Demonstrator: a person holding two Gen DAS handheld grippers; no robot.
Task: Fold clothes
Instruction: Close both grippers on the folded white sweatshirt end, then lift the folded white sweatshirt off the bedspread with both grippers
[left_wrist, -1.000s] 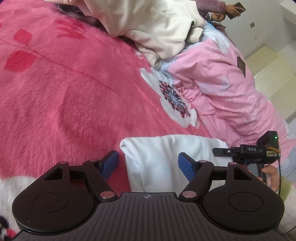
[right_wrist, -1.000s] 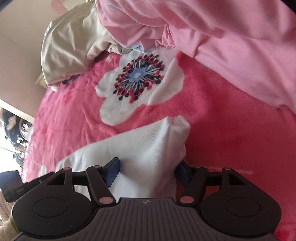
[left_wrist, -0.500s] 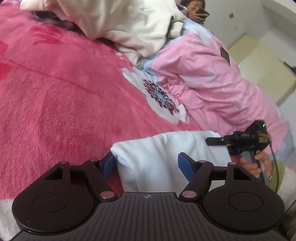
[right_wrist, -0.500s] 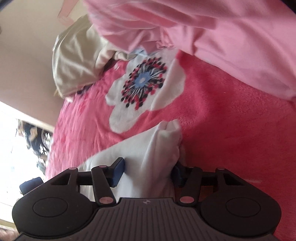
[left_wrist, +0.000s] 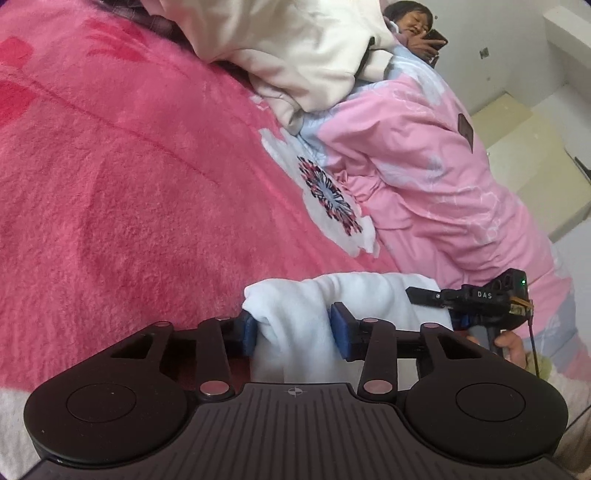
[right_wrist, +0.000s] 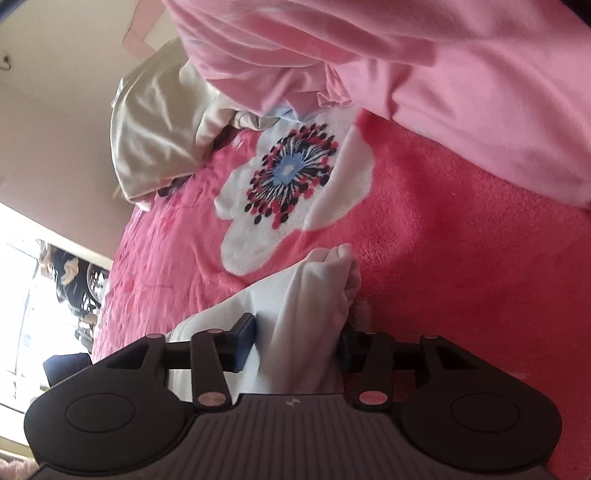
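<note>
- Left tool (left_wrist: 293, 328) is closing, pads pressing a bunched corner of the white garment (left_wrist: 354, 295).
- Right tool (right_wrist: 297, 341) is closing, gripping its other corner.
- White garment is lying on the pink floral blanket (left_wrist: 129, 184).

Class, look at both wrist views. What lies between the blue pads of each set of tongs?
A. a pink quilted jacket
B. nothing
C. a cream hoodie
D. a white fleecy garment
D: the white fleecy garment bunches between the closing pads of the left tongs and right tongs.
</note>
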